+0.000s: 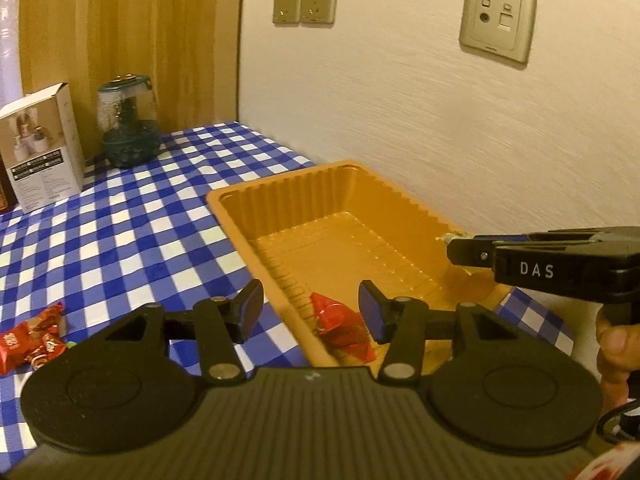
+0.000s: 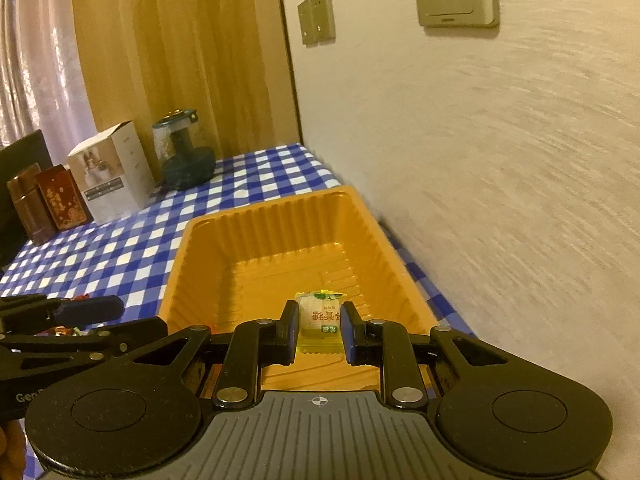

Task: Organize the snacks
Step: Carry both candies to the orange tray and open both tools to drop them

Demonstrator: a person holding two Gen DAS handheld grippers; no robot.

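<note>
- A small yellow-green wrapped snack (image 2: 320,316) is clamped between the pads of the right gripper (image 2: 319,330), whose jaws are drawn in narrowly against its sides.
- The snack is held above the near end of the orange plastic tray (image 2: 276,216), over the tray's ribbed floor.
- A red wrapped snack (image 1: 340,326) is seen lying inside the tray at its near left corner, between the fingers of the left gripper (image 1: 312,314).
- The left gripper's jaws are spread wide and nothing is gripped by them.
- More red wrapped snacks (image 1: 30,340) are left on the blue checked tablecloth (image 1: 140,220), well to the left of the tray.
- A white carton (image 1: 42,146) and a dark glass jar (image 1: 128,124) are placed at the far end of the table.
</note>
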